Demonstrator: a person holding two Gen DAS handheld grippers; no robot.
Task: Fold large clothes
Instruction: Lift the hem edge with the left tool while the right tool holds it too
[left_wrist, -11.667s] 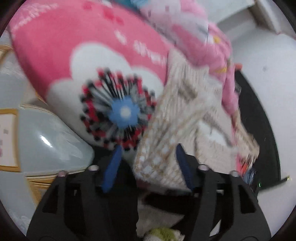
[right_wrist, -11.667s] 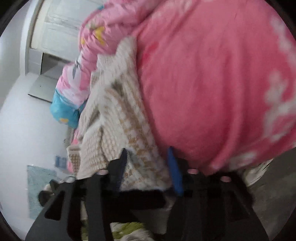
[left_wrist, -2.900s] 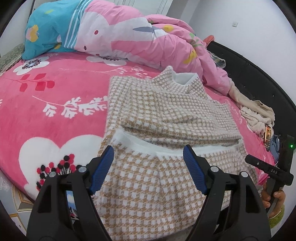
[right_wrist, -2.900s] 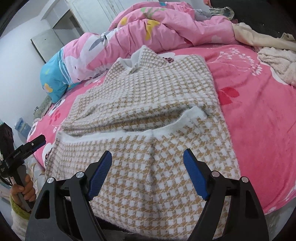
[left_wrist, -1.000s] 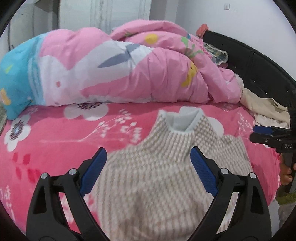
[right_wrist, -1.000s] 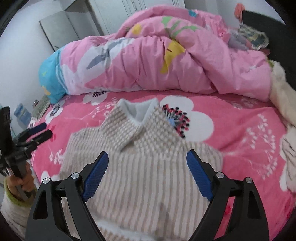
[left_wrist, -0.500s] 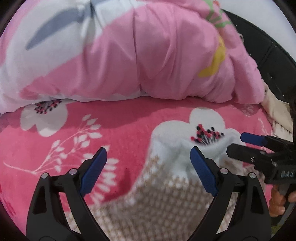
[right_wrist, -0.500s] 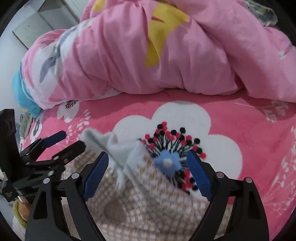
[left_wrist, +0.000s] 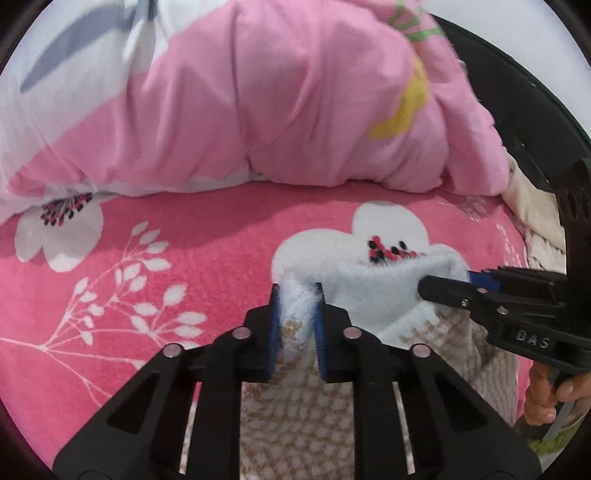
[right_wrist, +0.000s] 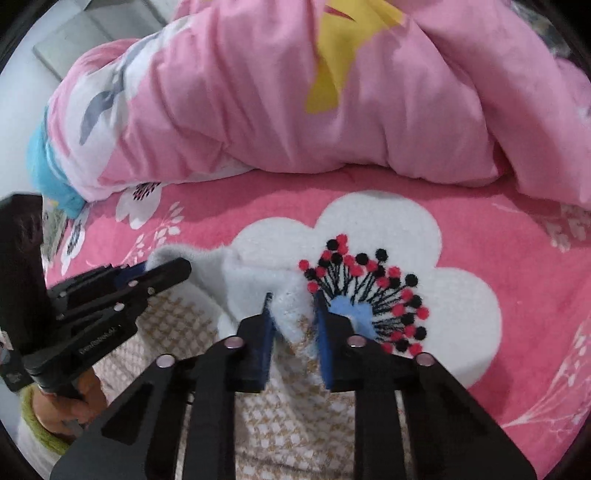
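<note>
Two grippers are pinching the same white collar (left_wrist: 373, 284) of a tan-and-white houndstooth sweater (left_wrist: 295, 413), one at each end. The left gripper (left_wrist: 297, 295) has its blue pads drawn in narrow around the left end of the collar, with fuzzy knit bunched between them. The right gripper (right_wrist: 291, 304) is likewise nearly closed on the collar's right end, and in the left wrist view it reaches in from the side, its tip buried in the white knit. The sweater lies on a hot-pink fleece blanket (left_wrist: 192, 251) printed with white flowers, its body trailing back under the grippers towards the person. Just past the collar sits a large white blossom (right_wrist: 424, 258) with red and black dots and a blue centre; the right gripper's outer finger overlaps it. Behind that, a crumpled pink duvet (right_wrist: 303, 99) with yellow and grey patches lies heaped across the bed. A black bed frame (left_wrist: 517, 110) curves along the far right.
</note>
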